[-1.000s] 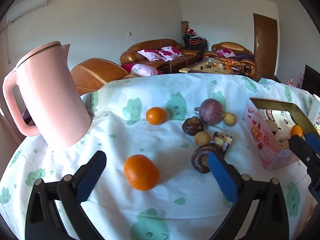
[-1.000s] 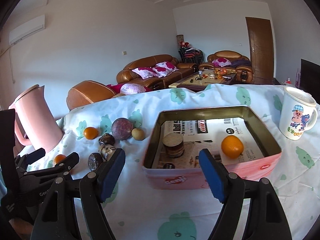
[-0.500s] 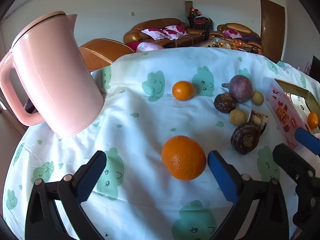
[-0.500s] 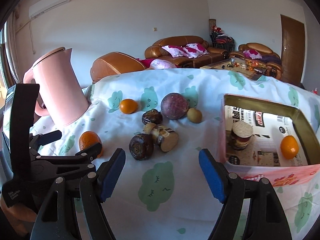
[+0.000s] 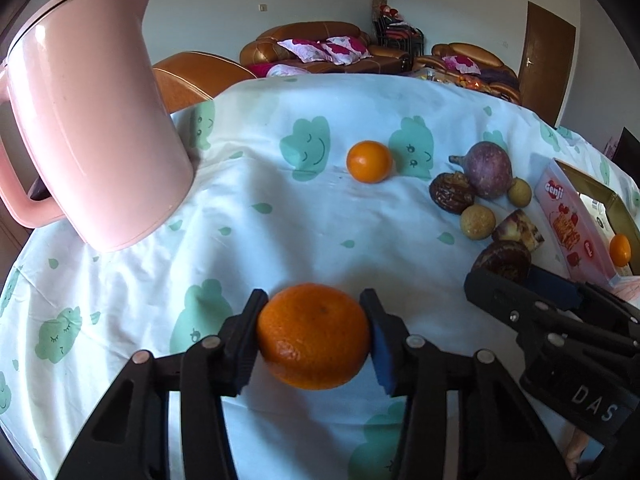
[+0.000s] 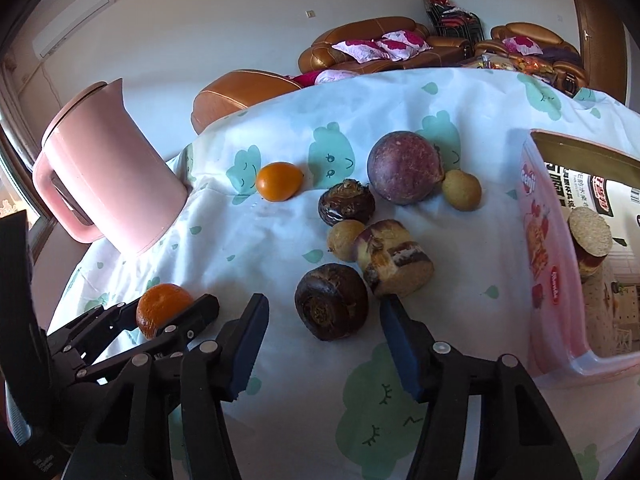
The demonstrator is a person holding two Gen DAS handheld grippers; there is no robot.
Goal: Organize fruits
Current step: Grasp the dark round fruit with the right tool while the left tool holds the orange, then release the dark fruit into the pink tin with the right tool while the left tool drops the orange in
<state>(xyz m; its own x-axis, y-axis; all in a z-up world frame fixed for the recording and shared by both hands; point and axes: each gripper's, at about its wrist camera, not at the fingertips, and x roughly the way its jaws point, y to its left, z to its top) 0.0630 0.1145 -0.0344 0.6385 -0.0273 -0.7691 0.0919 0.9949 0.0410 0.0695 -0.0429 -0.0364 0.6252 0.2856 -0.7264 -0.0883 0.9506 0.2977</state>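
Fruits are being gathered for the tin (image 6: 538, 240) at the table's right edge: the large orange (image 5: 314, 334), near the front edge, is pinched by the just-closed left gripper (image 5: 314, 336), while the narrowing right gripper (image 6: 324, 336), unclamped, straddles a dark water chestnut (image 6: 331, 300).

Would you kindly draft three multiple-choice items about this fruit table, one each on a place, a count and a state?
1. Where does the pink kettle stand?
A. inside the tin
B. at the table's left, apart from the fruit
C. on the sofa

2. How many oranges are in view in the left wrist picture?
A. one
B. three
C. five

3. How is the left hand-held gripper?
A. closed on the large orange
B. wide open over bare cloth
C. holding the kettle

Key: 1 B, it stands left of all the fruit. 2 B, the gripped one, a small orange on the cloth, another in the pink tin. 3 A, both pads press its sides.
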